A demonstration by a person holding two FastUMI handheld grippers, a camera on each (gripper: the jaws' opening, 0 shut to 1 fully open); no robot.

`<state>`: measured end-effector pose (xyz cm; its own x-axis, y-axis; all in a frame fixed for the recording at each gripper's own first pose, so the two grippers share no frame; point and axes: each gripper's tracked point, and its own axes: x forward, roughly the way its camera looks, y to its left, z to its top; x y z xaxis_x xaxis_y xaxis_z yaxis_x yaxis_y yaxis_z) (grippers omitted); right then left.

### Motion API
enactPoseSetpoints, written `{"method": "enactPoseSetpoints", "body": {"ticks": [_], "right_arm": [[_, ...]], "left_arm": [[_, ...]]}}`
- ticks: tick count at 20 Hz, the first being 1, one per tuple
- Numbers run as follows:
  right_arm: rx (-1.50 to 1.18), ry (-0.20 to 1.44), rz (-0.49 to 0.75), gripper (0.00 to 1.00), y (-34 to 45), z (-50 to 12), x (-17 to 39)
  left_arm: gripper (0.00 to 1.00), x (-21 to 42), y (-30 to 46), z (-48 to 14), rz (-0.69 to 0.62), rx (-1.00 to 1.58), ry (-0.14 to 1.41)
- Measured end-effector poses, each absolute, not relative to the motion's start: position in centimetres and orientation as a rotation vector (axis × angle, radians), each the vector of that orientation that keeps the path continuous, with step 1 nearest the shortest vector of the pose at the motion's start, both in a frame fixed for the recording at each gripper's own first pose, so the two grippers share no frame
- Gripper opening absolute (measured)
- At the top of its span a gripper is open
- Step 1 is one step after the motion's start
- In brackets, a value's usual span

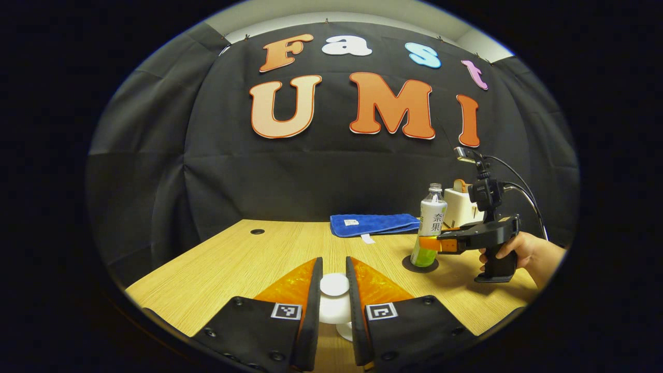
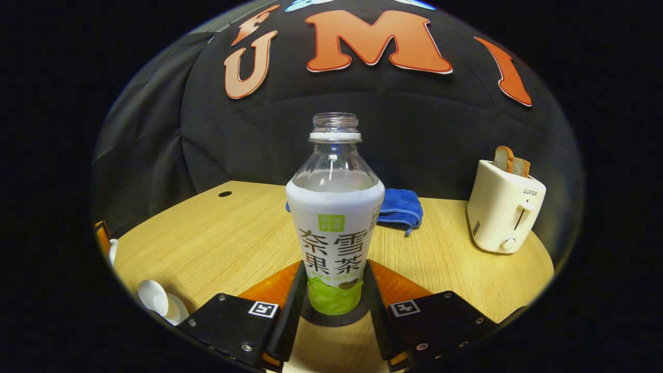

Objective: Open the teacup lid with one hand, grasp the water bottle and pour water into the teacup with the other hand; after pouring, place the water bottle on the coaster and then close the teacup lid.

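Observation:
My left gripper point(image 1: 334, 261) is shut on the white teacup lid point(image 1: 334, 285), holding it above the table. Just under it sits the white teacup point(image 1: 346, 331). In the right gripper view the teacup point(image 2: 153, 296) stands open on its saucer at the lower left, with the lid point(image 2: 113, 252) and left gripper point(image 2: 102, 233) a little above and left of it. The uncapped water bottle point(image 2: 334, 228) stands upright on the dark coaster point(image 2: 331, 320), and my right gripper point(image 2: 334, 267) is shut on its lower body. In the left gripper view the bottle point(image 1: 429, 228), coaster point(image 1: 420, 265) and right gripper point(image 1: 432, 243) are at right.
A folded blue towel point(image 1: 373, 224) lies at the back of the wooden table point(image 1: 233, 259). A cream toaster point(image 2: 505, 210) with bread slices stands at the back right. A hand point(image 1: 523, 251) holds the right gripper's handle. A cable hole point(image 1: 257, 231) is at the back left.

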<state>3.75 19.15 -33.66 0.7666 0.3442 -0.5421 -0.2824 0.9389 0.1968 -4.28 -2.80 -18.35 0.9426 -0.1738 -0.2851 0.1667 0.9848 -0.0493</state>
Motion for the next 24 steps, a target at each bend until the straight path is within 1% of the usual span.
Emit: {"method": "enactPoseSetpoints", "body": {"ticks": [2,4,5,6,8,11,12,13,19,20,22,23,24], "right_arm": [[0.124,0.650,0.345,0.66,19.1,-34.3,3.0],[0.111,0.649,0.339,0.75,18.5,-34.0,2.8],[0.099,0.632,0.336,0.82,18.2,-33.3,2.9],[0.087,0.604,0.339,0.86,17.9,-32.3,2.8],[0.073,0.566,0.353,0.92,17.4,-30.8,2.3],[0.047,0.522,0.379,0.93,17.1,-28.6,1.0],[0.040,0.502,0.382,0.93,17.0,-27.7,0.8],[0.036,0.482,0.384,0.93,16.9,-27.0,0.4],[0.035,0.392,0.394,0.93,15.6,-24.1,-1.2],[0.033,0.383,0.390,0.93,15.3,-23.8,-1.3],[0.041,0.373,0.388,0.93,14.9,-23.4,-1.7],[0.047,0.368,0.385,0.93,14.7,-23.2,-1.9],[0.054,0.364,0.383,0.93,14.5,-23.1,-1.9]], "left_arm": [[0.31,-4.3,-3.1,-18.6,-0.178,-0.024,0.296],[0.31,-4.3,-3.3,-19.1,-0.184,-0.031,0.306],[0.28,-4.3,-3.5,-19.4,-0.187,-0.039,0.314],[0.31,-4.2,-3.9,-19.9,-0.194,-0.050,0.326],[0.31,-4.3,-4.5,-20.6,-0.208,-0.067,0.347],[0.31,-4.4,-5.5,-21.5,-0.227,-0.096,0.376],[0.28,-4.4,-5.8,-21.7,-0.232,-0.104,0.380],[0.31,-4.3,-6.1,-21.9,-0.238,-0.109,0.386],[0.31,-4.2,-7.3,-24.0,-0.246,-0.141,0.426],[0.28,-4.2,-7.4,-24.3,-0.246,-0.137,0.432],[0.28,-4.3,-7.9,-24.7,-0.251,-0.132,0.440],[0.31,-4.4,-8.2,-25.0,-0.255,-0.133,0.449],[0.31,-4.5,-8.4,-25.3,-0.256,-0.126,0.457]]}}
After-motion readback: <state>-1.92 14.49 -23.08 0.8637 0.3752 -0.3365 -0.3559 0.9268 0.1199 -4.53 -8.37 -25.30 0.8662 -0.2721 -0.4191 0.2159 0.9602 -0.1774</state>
